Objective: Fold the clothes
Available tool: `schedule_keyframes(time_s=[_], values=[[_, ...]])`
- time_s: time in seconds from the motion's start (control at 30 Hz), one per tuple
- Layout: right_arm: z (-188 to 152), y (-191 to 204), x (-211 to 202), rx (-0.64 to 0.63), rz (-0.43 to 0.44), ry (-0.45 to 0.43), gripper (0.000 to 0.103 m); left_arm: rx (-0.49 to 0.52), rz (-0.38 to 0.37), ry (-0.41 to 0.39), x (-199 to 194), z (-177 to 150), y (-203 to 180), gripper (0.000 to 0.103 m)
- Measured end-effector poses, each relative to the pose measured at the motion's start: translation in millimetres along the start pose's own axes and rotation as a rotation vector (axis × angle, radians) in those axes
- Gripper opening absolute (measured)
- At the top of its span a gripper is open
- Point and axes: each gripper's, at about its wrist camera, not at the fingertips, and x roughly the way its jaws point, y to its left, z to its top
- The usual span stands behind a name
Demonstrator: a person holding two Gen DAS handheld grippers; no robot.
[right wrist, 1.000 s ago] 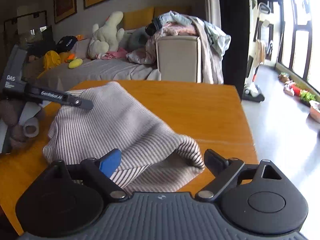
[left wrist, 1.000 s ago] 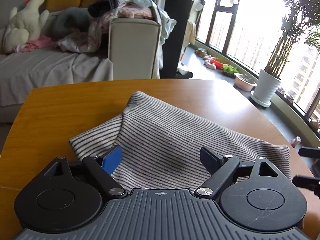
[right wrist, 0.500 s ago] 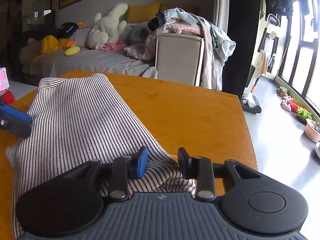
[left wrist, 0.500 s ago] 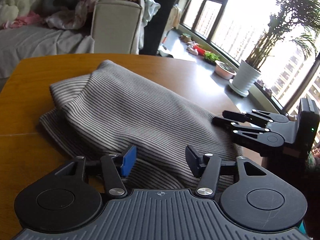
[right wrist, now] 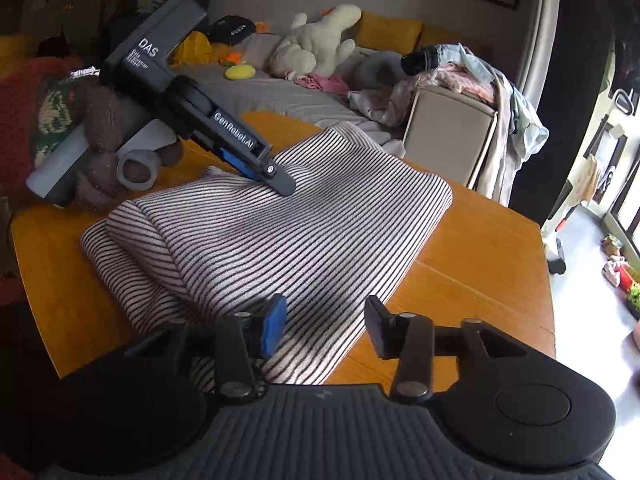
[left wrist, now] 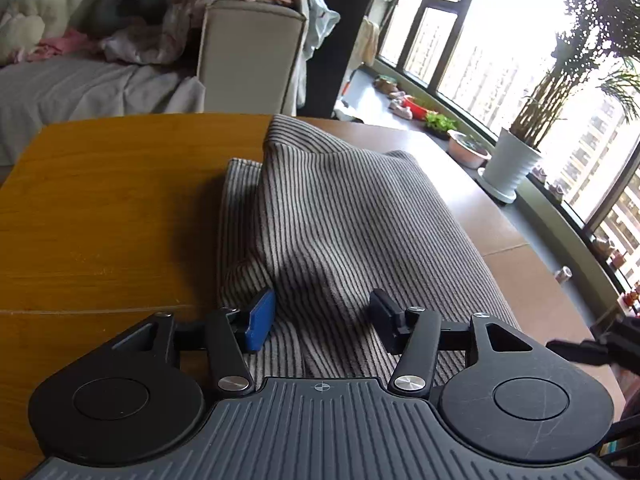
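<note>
A grey-and-white striped garment (left wrist: 340, 216) lies folded in layers on the wooden table (left wrist: 100, 208); it also shows in the right wrist view (right wrist: 280, 232). My left gripper (left wrist: 322, 314) is open, its fingers astride the near end of the garment, just over the cloth. In the right wrist view the left gripper (right wrist: 280, 184) points down at the far part of the garment. My right gripper (right wrist: 326, 326) is open over the garment's near corner, holding nothing.
A sofa (right wrist: 280, 92) with plush toys and a heap of clothes (right wrist: 460, 76) stands behind the table. A beige armrest (left wrist: 248, 56) is close to the far edge. Potted plants (left wrist: 512, 160) line the window. The table's right edge (right wrist: 548, 280) drops to the floor.
Both grippers have opened wider and let go of the cloth. The garment now lies folded over in a narrower stack. The right gripper has pulled back and the left gripper has come into its view.
</note>
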Motion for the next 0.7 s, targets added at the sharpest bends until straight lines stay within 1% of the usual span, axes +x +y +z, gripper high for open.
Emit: schedule_keyframes(time_s=[0.03, 0.07, 0.1, 0.17, 0.23, 0.3, 0.33, 0.37, 0.43, 0.53, 0.63, 0.7], values=[[6, -6, -2, 0.043, 0.012, -0.023, 0.078, 0.014, 0.009, -0.002, -1, -2, -2, 0.065], [11, -12, -3, 0.102, 0.038, -0.045, 0.083, 0.024, 0.018, -0.004, -2, -4, -4, 0.069], [16, -19, -4, 0.162, 0.066, -0.065, 0.088, 0.03, 0.025, -0.006, -3, -5, -6, 0.07], [21, -24, -1, 0.262, 0.155, -0.09, 0.088, 0.02, 0.023, -0.009, -4, -7, -5, 0.071], [20, -17, 9, 0.284, 0.217, -0.072, 0.088, 0.012, 0.019, -0.011, -6, -8, -4, 0.071], [14, 1, 27, 0.226, 0.23, 0.01, 0.088, 0.012, 0.021, -0.011, -6, -8, -4, 0.072], [7, 13, 36, 0.173, 0.198, 0.05, 0.092, 0.012, 0.022, -0.011, -7, -8, -4, 0.072], [7, 15, 37, 0.157, 0.185, 0.055, 0.095, 0.011, 0.025, -0.011, -8, -9, -4, 0.072], [8, 14, 35, 0.146, 0.17, 0.052, 0.097, 0.01, 0.03, -0.025, -15, -10, -4, 0.072], [5, 8, 36, 0.152, 0.176, 0.054, 0.099, 0.021, 0.02, -0.065, -29, -13, -9, 0.07], [4, 7, 37, 0.152, 0.184, 0.047, 0.1, 0.063, -0.037, -0.109, -46, -17, -20, 0.067], [4, 6, 36, 0.155, 0.19, 0.046, 0.1, 0.091, -0.092, -0.114, -52, -20, -29, 0.067]])
